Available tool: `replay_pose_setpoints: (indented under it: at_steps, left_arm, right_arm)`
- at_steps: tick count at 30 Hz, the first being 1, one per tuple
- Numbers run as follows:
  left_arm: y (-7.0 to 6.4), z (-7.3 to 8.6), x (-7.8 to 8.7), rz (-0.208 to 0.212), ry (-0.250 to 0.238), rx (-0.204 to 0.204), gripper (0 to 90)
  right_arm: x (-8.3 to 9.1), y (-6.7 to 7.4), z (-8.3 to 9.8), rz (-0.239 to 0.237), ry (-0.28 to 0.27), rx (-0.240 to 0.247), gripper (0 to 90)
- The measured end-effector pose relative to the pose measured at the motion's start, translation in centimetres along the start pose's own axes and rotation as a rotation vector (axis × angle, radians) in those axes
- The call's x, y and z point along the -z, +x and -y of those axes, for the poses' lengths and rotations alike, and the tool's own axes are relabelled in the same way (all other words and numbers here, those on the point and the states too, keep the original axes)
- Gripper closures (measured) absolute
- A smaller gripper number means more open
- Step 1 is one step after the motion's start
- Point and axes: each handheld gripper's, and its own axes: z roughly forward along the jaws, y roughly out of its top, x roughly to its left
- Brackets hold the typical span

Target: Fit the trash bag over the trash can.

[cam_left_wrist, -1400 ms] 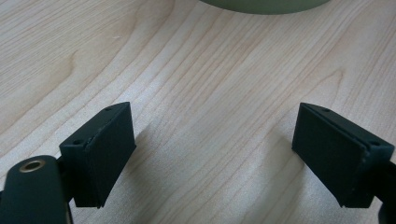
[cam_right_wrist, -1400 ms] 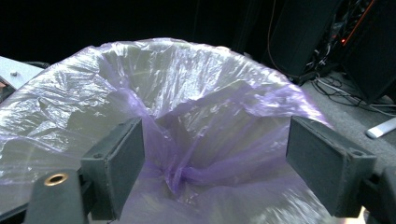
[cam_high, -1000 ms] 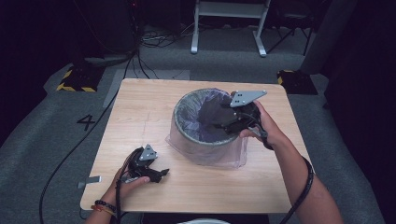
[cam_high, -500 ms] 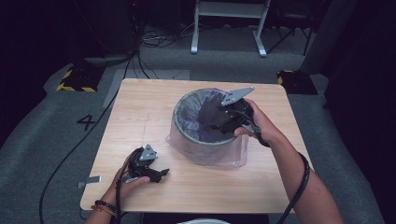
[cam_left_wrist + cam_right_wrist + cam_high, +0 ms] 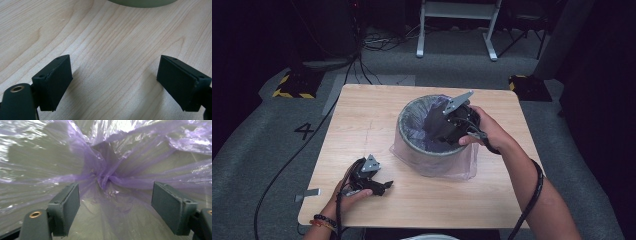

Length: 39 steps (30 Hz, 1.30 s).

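The round waste bin [image 5: 432, 142] stood toward the right of the worktop's [image 5: 362, 120] middle, already lined with a purple plastic bag [image 5: 414, 127] whose skirt was folded over the rim and down the outside. The right claw [image 5: 439, 131] was down inside the bin, jaws wide apart with nothing between them, facing the bag's gathered bottom knot [image 5: 105, 180]. The left claw [image 5: 379, 187] lay idle near the front-left edge, jaws spread and empty; judged from this, lining was largely done, with only pressing the bag down left.

Light wood-grain table [image 5: 362, 125] on grey floor. On it: round bin [image 5: 427, 155] with purple liner [image 5: 462, 167], right of centre. Left gripper [image 5: 379, 187] rests near front-left edge.
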Motion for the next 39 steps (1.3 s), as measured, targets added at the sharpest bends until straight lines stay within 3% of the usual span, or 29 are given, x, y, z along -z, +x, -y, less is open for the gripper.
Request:
replay_pose_setpoints:
  at_steps: [5, 14, 16, 21, 28, 31, 39]
  left_arm:
    - [0.0, 0.0, 0.0, 0.000, 0.000, 0.000, 12.5]
    - [0.0, 0.0, 0.0, 0.000, 0.000, 0.000, 12.5]
    - [0.0, 0.0, 0.0, 0.000, 0.000, 0.000, 12.5]
    - [0.0, 0.0, 0.0, 0.000, 0.000, 0.000, 12.5]
    - [0.0, 0.0, 0.0, 0.000, 0.000, 0.000, 12.5]
    - [0.0, 0.0, 0.0, 0.000, 0.000, 0.000, 12.5]
    - [0.0, 0.0, 0.0, 0.000, 0.000, 0.000, 12.5]
  right_arm:
    - [-0.4, -0.1, -0.4, -0.013, 0.068, -0.004, 21.4]
    - [-0.5, -0.2, -0.5, -0.015, 0.080, -0.015, 21.4]
    - [-0.4, -0.2, -0.4, -0.006, 0.061, -0.021, 23.4]
    - [0.7, -0.4, 0.1, 0.023, -0.045, -0.040, 22.6]
    - [3.7, -0.8, 1.5, 0.070, -0.210, -0.087, 22.6]
    - [5.0, -0.7, 2.3, 0.071, -0.251, -0.094, 22.2]
    - [7.4, -0.5, 4.4, 0.094, -0.299, -0.099, 20.8]
